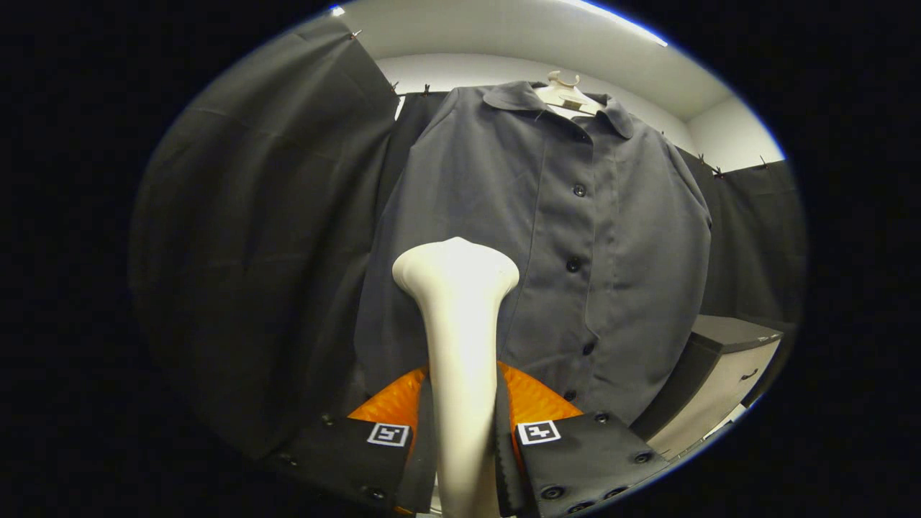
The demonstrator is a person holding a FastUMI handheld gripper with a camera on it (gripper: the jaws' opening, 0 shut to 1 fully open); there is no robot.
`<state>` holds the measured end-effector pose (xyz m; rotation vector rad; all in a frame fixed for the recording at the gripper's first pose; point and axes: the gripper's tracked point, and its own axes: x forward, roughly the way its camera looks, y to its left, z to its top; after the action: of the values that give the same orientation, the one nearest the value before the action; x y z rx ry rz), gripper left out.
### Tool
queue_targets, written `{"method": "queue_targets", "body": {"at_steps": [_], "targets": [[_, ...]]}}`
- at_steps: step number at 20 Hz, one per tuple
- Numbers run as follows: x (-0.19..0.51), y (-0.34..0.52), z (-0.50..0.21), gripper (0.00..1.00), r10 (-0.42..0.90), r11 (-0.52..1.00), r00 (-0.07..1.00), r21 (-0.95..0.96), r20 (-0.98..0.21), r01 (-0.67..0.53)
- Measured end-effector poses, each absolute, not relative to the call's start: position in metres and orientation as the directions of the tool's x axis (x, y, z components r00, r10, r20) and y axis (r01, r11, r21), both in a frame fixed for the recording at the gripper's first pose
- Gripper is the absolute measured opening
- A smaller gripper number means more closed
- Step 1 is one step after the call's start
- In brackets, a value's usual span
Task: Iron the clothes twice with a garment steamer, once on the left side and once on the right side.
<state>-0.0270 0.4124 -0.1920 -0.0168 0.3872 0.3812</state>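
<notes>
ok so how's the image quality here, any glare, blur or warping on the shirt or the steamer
Gripper view: fisheye warping bows the shirt and the hanger above it outward; the white steamer, held between the gripper fingers, is bright and nearly washed out at its head, with little surface detail; the shirt is evenly lit and sharp enough to show its buttons; a ceiling light leaves a bright streak overhead.

Gripper (460, 424) fingers clamped on both sides of the cream plastic garment steamer (458, 338), head flared, centre frame. Beyond it, a dark grey buttoned shirt (575, 237) on a pale hanger (568, 93) (upper centre). White cabinet (727, 374) at lower right.
</notes>
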Motion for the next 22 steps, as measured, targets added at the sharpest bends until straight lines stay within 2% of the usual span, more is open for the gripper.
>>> {"method": "queue_targets", "body": {"at_steps": [12,22], "targets": [[-0.053,0.405,-0.226,0.41,0.359,0.926,0.82,0.061,-0.447,-0.372],[-0.078,0.38,-0.174,0.41,0.394,0.914,0.825,0.08,-0.406,-0.397]]}}
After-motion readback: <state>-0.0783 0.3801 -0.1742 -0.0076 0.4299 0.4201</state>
